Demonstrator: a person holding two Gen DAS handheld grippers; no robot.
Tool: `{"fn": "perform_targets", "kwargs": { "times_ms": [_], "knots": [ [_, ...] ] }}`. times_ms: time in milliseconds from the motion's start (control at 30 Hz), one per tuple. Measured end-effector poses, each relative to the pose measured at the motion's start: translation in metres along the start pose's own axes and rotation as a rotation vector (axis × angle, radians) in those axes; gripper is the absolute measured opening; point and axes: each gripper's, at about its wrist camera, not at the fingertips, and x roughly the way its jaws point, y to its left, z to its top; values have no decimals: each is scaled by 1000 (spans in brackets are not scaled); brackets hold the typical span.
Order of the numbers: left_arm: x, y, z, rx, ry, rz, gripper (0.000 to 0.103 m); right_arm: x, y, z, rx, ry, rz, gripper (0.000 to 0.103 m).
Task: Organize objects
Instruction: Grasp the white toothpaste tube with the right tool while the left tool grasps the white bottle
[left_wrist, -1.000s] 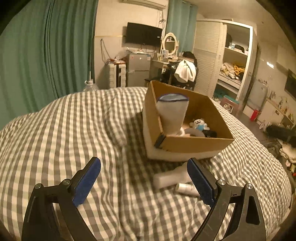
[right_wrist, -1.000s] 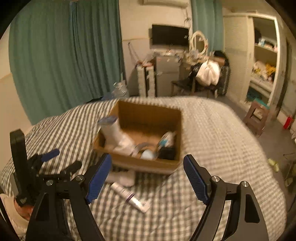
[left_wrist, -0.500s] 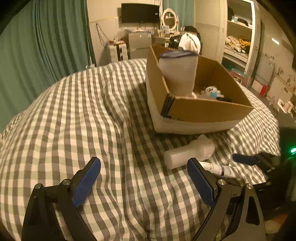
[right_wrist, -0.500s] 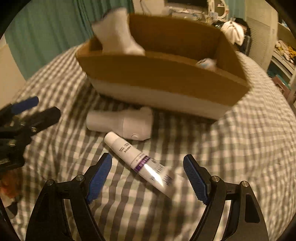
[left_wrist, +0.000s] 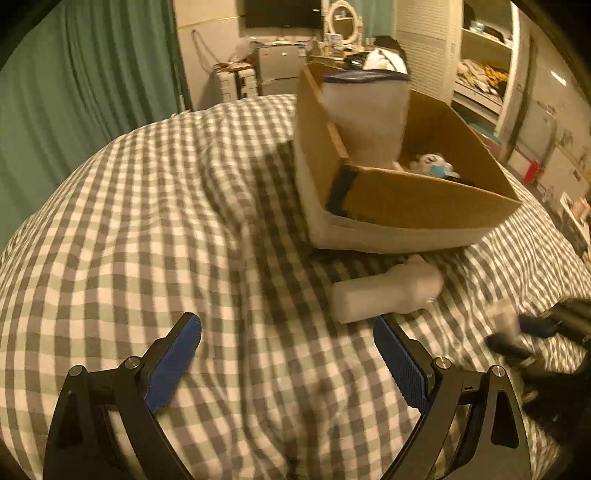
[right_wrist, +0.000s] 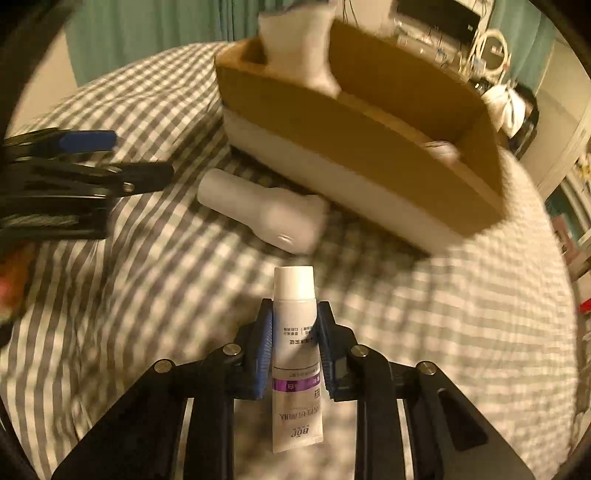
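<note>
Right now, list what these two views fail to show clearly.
- Cardboard box contents: left wrist view shows only a small toy; the near wall hides the rest.
- Right gripper in the left view: blurred, cut by the edge.
- Tube print: too small to read.
- Left gripper in the right view: partly cut off.

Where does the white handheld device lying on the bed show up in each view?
Left wrist view: white device lies right of center, just below the cardboard box.
Right wrist view: it lies center-left, in front of the box's white lower wall.
Shared landmark: the cardboard box on the checkered bedspread.
</note>
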Motion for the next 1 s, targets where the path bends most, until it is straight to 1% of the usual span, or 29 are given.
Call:
{"fn": "perform_targets", "kwargs": {
  "times_ms": [67, 100, 167, 233, 300, 433, 533, 633, 700, 767, 833, 867, 900, 933, 967, 1000],
  "knots": [
    [0, -9, 2, 7, -7, -12, 97, -15, -17, -13, 18, -9, -49, 22],
    [0, -16, 3, 9, -8, -26, 97, -19, -27, -20, 51, -25, -57, 22],
    [-1, -27, 4, 20, -17, -52, 97, -23, -48, -35, 153, -56, -29, 22],
    [0, -42, 4, 61, -37, -49, 97, -16, -60, -43, 209, -61, -21, 22],
    [3, -55, 5, 126, -47, -39, 97, -10, -64, -46, 217, -50, -30, 22],
    [17, -75, 10, 245, -73, -14, 97, 3, -84, -49, 266, -44, -18, 22],
    [29, -86, 12, 319, -82, -17, 97, 13, -92, -50, 280, -36, -5, 22],
    [46, -96, 10, 376, -49, -44, 97, 23, -98, -59, 291, -23, 8, 22],
    [61, -99, 8, 382, -6, -32, 97, 30, -100, -61, 296, -21, 17, 22],
    [70, -99, 8, 384, 8, -18, 97, 34, -103, -59, 292, -27, 19, 22],
    [74, -97, 10, 377, 13, -27, 87, 35, -103, -58, 291, -33, 20, 22],
    [73, -96, 11, 372, 22, -51, 74, 37, -102, -58, 291, -33, 20, 22],
    [72, -96, 11, 370, 30, -70, 66, 37, -102, -58, 290, -35, 19, 22],
    [69, -97, 10, 380, 27, -71, 63, 36, -101, -57, 288, -36, 19, 22],
    [66, -98, 9, 395, 24, -70, 58, 38, -102, -53, 288, -38, 19, 22],
    [62, -100, 7, 412, 20, -63, 55, 38, -101, -53, 289, -42, 22, 22]
  ]
}}
